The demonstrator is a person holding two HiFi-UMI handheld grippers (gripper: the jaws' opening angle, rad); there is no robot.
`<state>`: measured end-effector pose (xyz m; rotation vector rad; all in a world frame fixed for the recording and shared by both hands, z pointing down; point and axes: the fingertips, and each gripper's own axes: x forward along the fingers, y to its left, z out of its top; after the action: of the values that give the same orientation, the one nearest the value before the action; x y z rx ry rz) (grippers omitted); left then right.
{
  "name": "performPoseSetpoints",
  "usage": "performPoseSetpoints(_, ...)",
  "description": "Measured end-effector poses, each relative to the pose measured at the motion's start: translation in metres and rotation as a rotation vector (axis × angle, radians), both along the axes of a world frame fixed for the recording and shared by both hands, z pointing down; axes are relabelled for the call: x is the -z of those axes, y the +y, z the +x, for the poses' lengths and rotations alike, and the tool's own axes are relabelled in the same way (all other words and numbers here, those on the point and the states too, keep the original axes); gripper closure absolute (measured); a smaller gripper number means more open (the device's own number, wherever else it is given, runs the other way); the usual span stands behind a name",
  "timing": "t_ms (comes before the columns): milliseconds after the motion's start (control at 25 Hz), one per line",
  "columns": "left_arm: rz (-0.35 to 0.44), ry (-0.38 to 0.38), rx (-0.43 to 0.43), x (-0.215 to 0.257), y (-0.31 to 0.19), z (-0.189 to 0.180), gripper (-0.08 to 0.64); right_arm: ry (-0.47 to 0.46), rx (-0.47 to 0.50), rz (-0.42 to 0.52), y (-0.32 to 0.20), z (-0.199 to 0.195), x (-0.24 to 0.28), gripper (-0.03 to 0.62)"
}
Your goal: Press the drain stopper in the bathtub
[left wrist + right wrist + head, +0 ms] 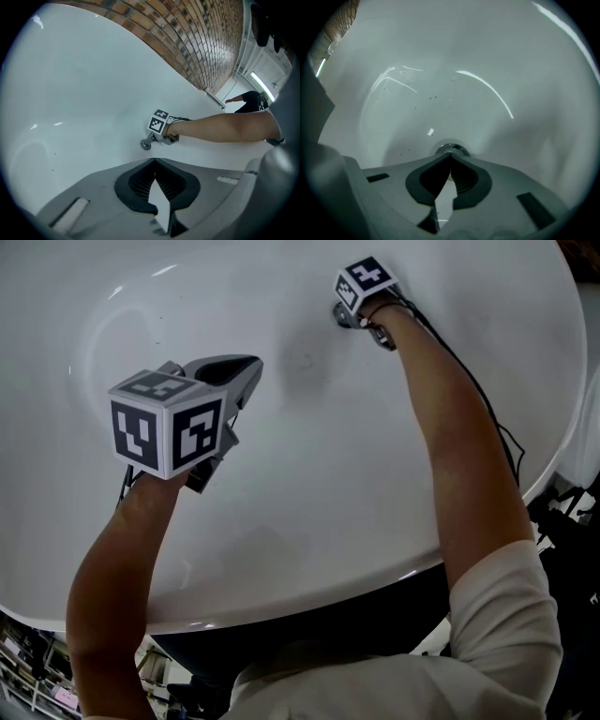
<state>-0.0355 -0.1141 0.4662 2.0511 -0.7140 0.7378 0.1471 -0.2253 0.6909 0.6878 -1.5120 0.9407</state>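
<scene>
Drain stopper (449, 149) sits at the lowest pt of the bathtub (375, 484) floor. It's a round chrome piece at the far end of the tub from you. Your right gripper (451, 155) is right on it: jaws closed, tips together, nothing btwn them, and the tips meet the stopper's near edge. Can't tell whether it's pushed down.

The left gripper view shows the same thing side-on: stopper (146, 146) under the tip of the right gripper (151, 139), w/ your forearm (220, 127) stretched across the white floor. In the head view the right gripper (343, 315) covers the stopper, marker cube facing up.

Your left gripper (154, 160) is also closed, tips touching, empty. It hangs over bare tub floor, well apart from the drain. In the head view the left gripper (248, 367) is nearer to you & off to the left.

A few dark specks (432, 97) lie on the floor beyond the drain. A brick wall (187, 33) rises behind the tub rim, and a person in dark clothes (251, 100) stands in the bkgd.
</scene>
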Motion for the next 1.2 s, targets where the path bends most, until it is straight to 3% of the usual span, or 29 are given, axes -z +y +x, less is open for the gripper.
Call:
performPoseSetpoints(280, -0.004, -0.002, -0.002, -0.001, 0.001, 0.000, 0.554, -0.004, -0.002, 0.014, 0.000, -0.002, 0.001, 0.574)
performPoseSetpoints(520, -0.006, -0.009, -0.004, -0.003, 0.002, 0.000, 0.554, -0.055, -0.084, -0.020, 0.003, 0.000, 0.000, 0.574)
performPoseSetpoints(720, -0.004, -0.002, -0.010, -0.002, 0.001, 0.001, 0.554, -0.002, 0.050, -0.085, 0.021, 0.004, -0.002, 0.575)
performPoseSetpoints(920, -0.003, 0.001, -0.010, -0.002, 0.002, 0.001, 0.554, 0.020, 0.073, -0.066, 0.018, 0.007, 0.000, 0.575)
performPoseSetpoints(1200, -0.003, 0.007, -0.001, -0.004, 0.002, -0.001, 0.554, 0.024, 0.031, -0.036, 0.014, 0.007, -0.003, 0.575)
